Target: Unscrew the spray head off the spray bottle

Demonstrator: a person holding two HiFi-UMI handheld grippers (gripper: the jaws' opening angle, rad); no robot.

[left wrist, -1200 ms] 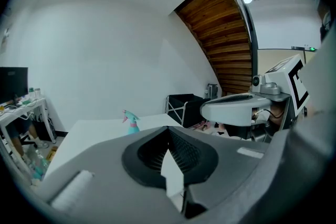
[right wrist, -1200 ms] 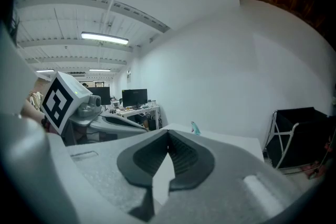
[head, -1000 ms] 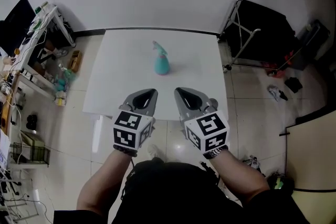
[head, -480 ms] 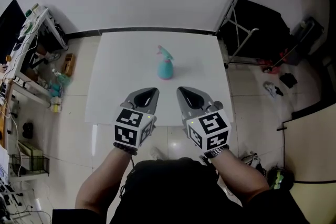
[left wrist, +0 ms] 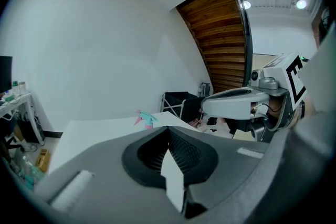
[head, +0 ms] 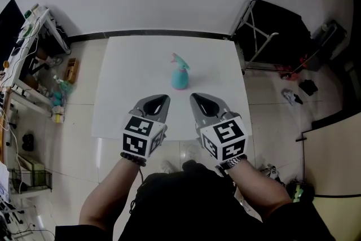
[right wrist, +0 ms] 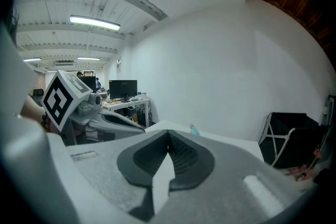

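1. The teal spray bottle [head: 180, 79] stands upright on the white surface [head: 130, 87], a little beyond its middle, with the pink-and-teal spray head [head: 179, 60] on top
2. Both tongs hover over the near edge of the surface, side by side and apart from the bottle
3. The left tongs [head: 159, 100] have their jaws pressed together and grip nothing
4. The right tongs [head: 197, 100] are likewise closed and empty
5. A black folding stand [head: 271, 31] sits right of the surface on the tiled floor [head: 73, 121], and a cluttered desk [head: 34, 31] lies to the left
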